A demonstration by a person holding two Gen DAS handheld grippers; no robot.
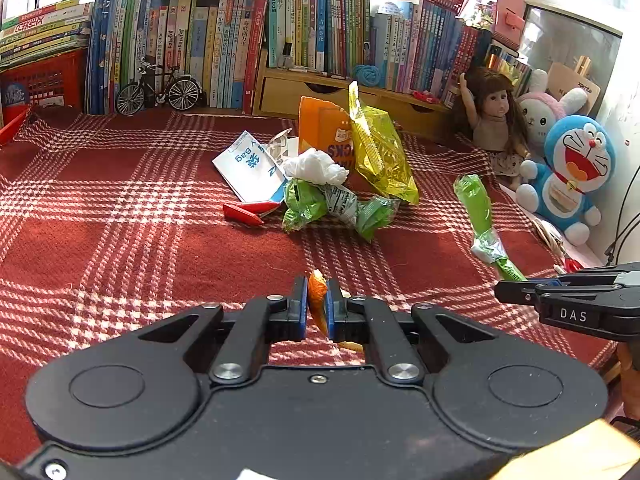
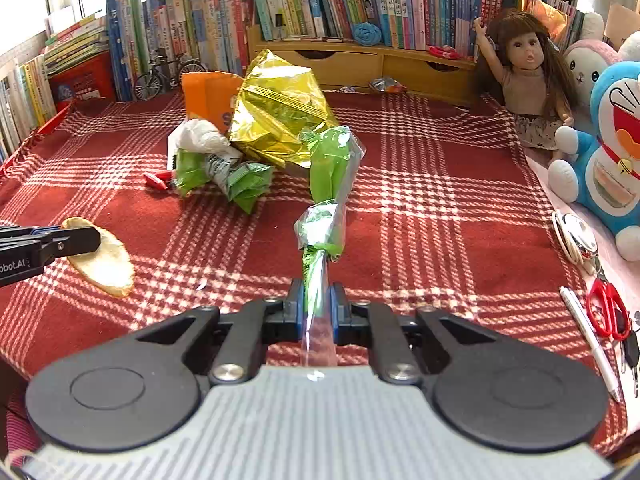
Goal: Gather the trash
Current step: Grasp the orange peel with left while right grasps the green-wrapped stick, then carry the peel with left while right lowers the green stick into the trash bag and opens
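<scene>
Both hands loaded: left gripper (image 1: 317, 309) pinches an orange peel (image 1: 318, 304), right gripper (image 2: 316, 312) clamps the green wrapper (image 2: 326, 184), long axis toward twelve o'clock, where the trash pile (image 2: 256, 136) waits.

Behind the red plaid cloth (image 1: 120, 240) stand books (image 1: 208, 40), a model bicycle (image 1: 158, 88) and a doll (image 2: 524, 76).

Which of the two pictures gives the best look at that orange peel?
The right wrist view: the orange peel shows side-on, its pale inside visible, clamped by the left gripper. The left wrist view shows only its thin orange edge between the closed pads.
</scene>
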